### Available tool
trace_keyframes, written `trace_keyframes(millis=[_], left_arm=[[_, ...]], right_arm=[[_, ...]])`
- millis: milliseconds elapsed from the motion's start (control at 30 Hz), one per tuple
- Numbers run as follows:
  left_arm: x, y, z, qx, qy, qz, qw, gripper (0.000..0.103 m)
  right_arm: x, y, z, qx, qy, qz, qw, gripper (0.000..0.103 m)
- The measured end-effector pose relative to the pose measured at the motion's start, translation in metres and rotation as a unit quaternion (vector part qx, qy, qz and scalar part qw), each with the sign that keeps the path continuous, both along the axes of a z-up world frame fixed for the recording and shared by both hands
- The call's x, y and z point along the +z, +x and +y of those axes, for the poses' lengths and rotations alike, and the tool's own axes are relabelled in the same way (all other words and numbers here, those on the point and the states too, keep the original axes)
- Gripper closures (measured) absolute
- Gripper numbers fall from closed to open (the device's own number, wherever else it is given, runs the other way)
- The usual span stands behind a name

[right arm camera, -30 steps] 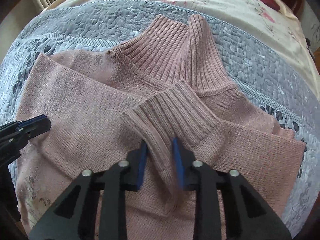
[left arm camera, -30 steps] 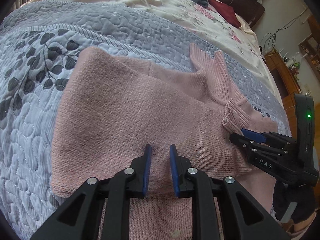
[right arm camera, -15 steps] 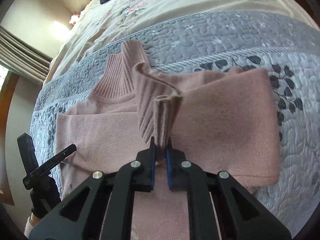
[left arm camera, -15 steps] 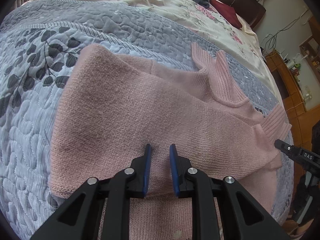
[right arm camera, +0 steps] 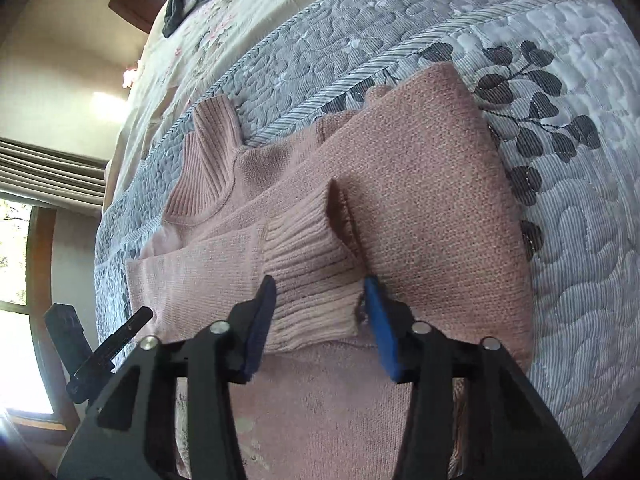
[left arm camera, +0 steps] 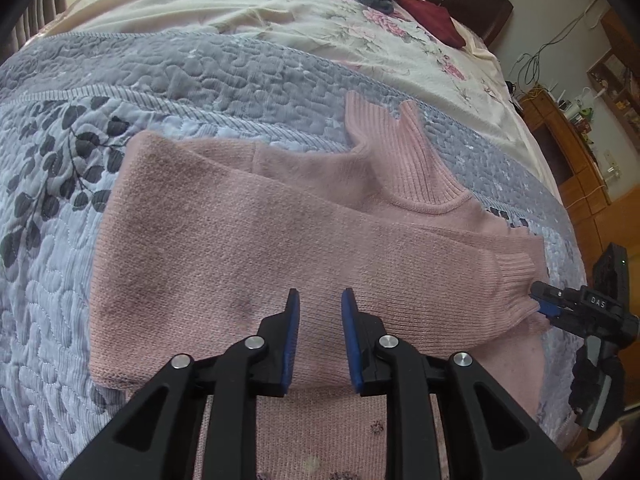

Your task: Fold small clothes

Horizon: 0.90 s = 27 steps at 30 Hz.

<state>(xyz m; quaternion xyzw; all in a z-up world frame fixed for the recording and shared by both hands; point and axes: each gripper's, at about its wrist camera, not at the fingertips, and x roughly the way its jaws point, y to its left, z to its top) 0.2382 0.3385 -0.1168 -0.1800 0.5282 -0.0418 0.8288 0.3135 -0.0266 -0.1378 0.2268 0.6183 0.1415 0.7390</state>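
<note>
Pink sweater (left arm camera: 248, 240) is lying flat on the grey quilted bedspread (left arm camera: 200, 76) on the bed, one sleeve folded across the body; its ribbed cuff (right arm camera: 316, 280) sits between the spread fingers of the right claw (right arm camera: 322, 308), which is released, though the blue pad might be brushing the cuff's edge, hard to say; left claw (left arm camera: 318, 312) hovers released over the sweater's middle, gripping nothing.

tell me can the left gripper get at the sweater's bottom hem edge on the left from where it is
Probably yes: the left gripper hangs open over the pink sweater, and nothing lies between it and that edge on the quilt.
</note>
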Motion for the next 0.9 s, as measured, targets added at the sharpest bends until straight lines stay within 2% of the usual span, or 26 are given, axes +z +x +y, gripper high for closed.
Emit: trace_keyframes(millis=[33,67,133,300,400,500,633,700,833,900], left_arm=[[-0.002,0.001,-0.003,-0.004,0.004,0.002,1.0,0.082],[-0.004,0.002,-0.005,-0.007,0.008,0.005,0.9999,0.081],[-0.011,0.002,-0.006,-0.006,0.014,0.013,0.9998,0.081],[-0.025,-0.001,0.0,0.0,0.003,0.017,0.9999,0.082],[-0.026,-0.001,0.001,-0.001,0.003,0.018,0.9998,0.082],[-0.019,-0.001,-0.002,0.004,0.009,0.024,0.9997,0.082],[0.002,-0.004,-0.015,-0.011,0.019,-0.005,0.9997,0.079],[0.002,-0.003,-0.02,-0.018,0.019,-0.003,0.9997,0.076],[-0.014,-0.002,-0.023,-0.022,0.039,0.017,0.9989,0.075],[-0.022,-0.003,-0.018,-0.02,0.028,0.017,0.9993,0.076]], right_arm=[[0.002,0.002,0.0,0.003,-0.001,0.0,1.0,0.092],[0.005,0.002,-0.002,0.003,0.007,-0.003,1.0,0.095],[0.014,0.0,-0.006,0.007,0.016,-0.012,1.0,0.096],[0.005,-0.009,-0.003,0.038,-0.069,-0.008,0.997,0.099],[0.0,-0.014,-0.003,0.043,-0.076,-0.009,0.996,0.099],[0.014,-0.018,0.002,0.048,-0.1,-0.035,0.993,0.097],[0.039,-0.019,0.017,0.07,-0.071,-0.072,0.992,0.094],[0.037,-0.017,0.025,0.082,-0.054,-0.061,0.993,0.094],[0.017,-0.019,0.03,0.089,-0.074,-0.035,0.993,0.094],[0.004,-0.022,0.028,0.087,-0.08,-0.022,0.993,0.097]])
